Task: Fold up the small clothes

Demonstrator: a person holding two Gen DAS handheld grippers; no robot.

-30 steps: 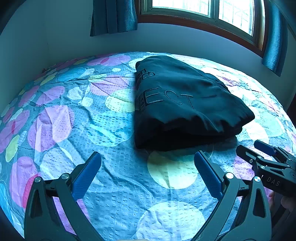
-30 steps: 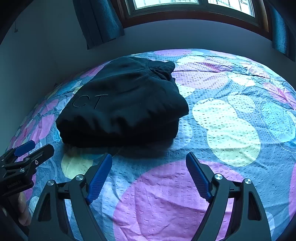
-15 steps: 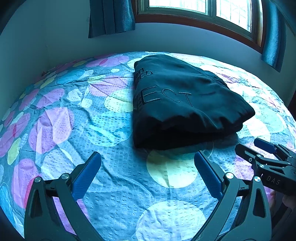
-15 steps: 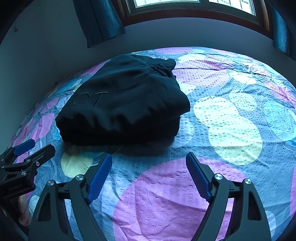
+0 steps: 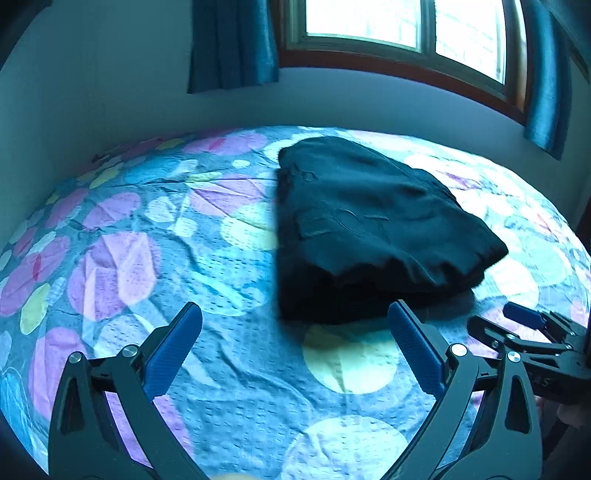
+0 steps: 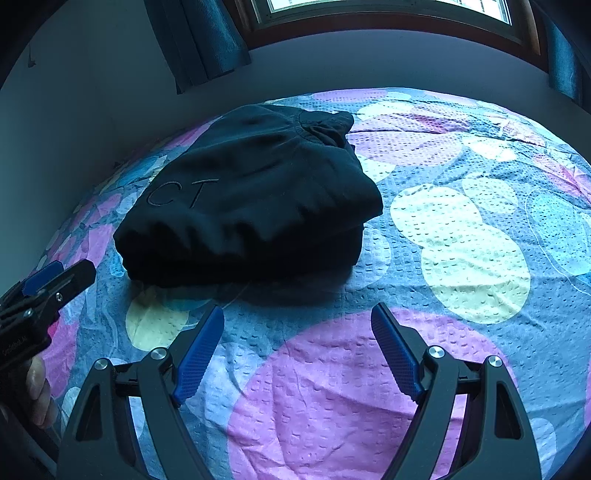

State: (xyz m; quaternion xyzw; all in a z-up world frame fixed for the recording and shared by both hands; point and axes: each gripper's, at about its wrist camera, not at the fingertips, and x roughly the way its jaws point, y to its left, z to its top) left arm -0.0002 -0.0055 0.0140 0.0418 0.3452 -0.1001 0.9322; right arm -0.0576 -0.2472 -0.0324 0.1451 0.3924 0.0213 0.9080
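Hovering with both pairs of tongs spread wide and empty, the person holds just short of the garment: the left tongs (image 5: 293, 338) hang over the bedspread (image 5: 147, 258) with blue pads parted and nothing between them, and the right tongs (image 6: 297, 341) sit just the same, angled down at the bed, no cloth pinched. Out past the tips lies the black garment (image 6: 251, 206), a thick bundle already doubled over on itself, stitched letters showing on its top layer, a gathered band bunched at the far end. It rests near the middle of the bed, close in front of both tongs but touching neither. From the look of it, the folds are mostly in; this reads as a pause between folds, or a check of the finished bundle. If another fold is wanted, the next move calls for each pair of tongs to come down on a near corner, pinch all layers together, and carry them over evenly. Beyond the bed, the wall and the window (image 5: 402, 26) with curtains.
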